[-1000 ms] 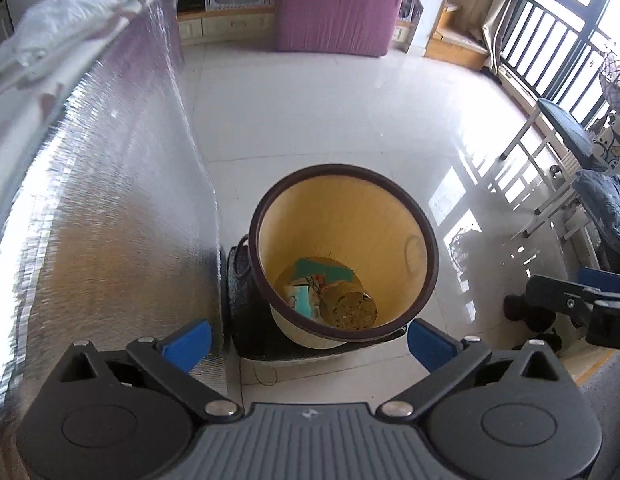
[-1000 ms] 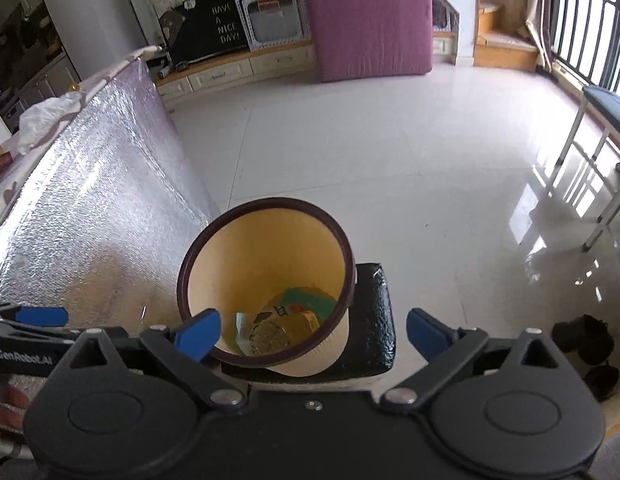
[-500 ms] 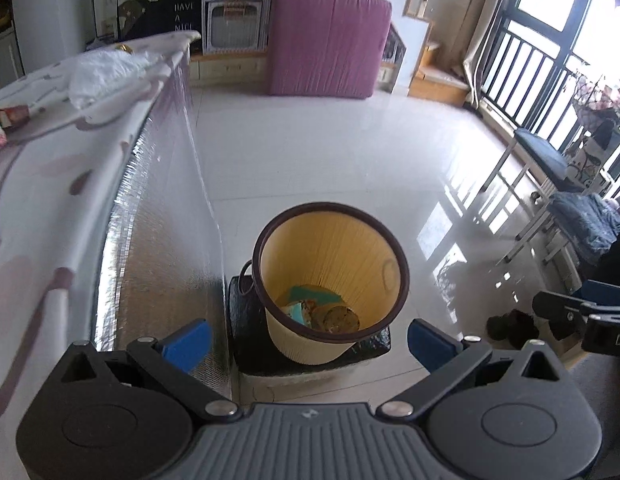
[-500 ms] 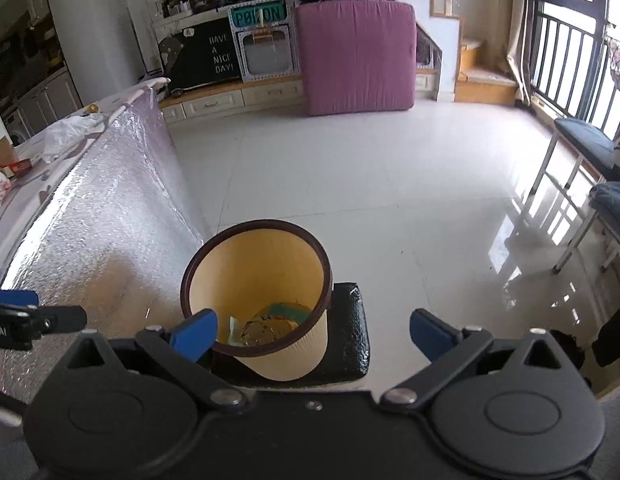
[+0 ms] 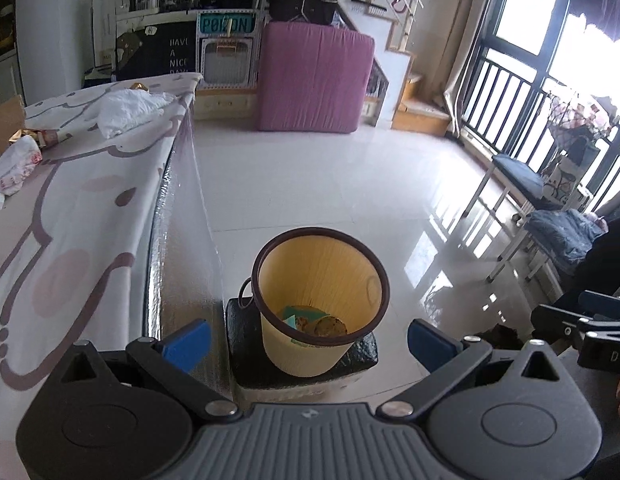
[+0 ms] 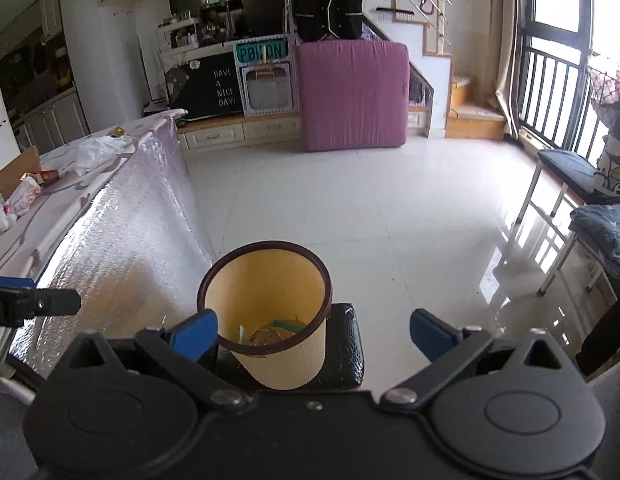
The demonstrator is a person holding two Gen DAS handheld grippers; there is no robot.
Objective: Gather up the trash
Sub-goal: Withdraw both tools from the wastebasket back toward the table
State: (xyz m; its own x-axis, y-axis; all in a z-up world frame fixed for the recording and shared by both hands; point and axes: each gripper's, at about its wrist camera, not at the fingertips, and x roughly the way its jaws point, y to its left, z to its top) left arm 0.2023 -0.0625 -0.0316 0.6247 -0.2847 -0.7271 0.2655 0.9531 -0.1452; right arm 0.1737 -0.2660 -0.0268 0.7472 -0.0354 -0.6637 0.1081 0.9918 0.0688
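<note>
A yellow waste bin (image 5: 349,280) (image 6: 278,292) with a dark rim stands on a black block (image 5: 246,364) (image 6: 345,360) on the floor, with wrappers (image 5: 317,322) (image 6: 270,334) lying at its bottom. My left gripper (image 5: 308,340) hangs open above and short of the bin, nothing between its blue pads. My right gripper (image 6: 311,330) is also open and empty, above the bin from the other side. On the table (image 5: 90,208) (image 6: 62,208) to the left lie a white plastic bag (image 5: 130,110) (image 6: 98,152), a red-and-white wrapper (image 5: 14,168) (image 6: 22,196) and a gold wrapper (image 5: 34,136).
A silver foil sheet (image 5: 182,232) (image 6: 122,256) hangs down the table's side next to the bin. A purple mattress (image 5: 313,80) (image 6: 353,96) leans at the far wall. Chairs (image 5: 541,208) (image 6: 581,200) with clothes stand by the window at right. White tiled floor (image 6: 369,200) lies beyond the bin.
Both grippers have risen and pulled back from the bin, which now looks smaller and lower. The tabletop with its trash has come into view on the left. Both stay open.
</note>
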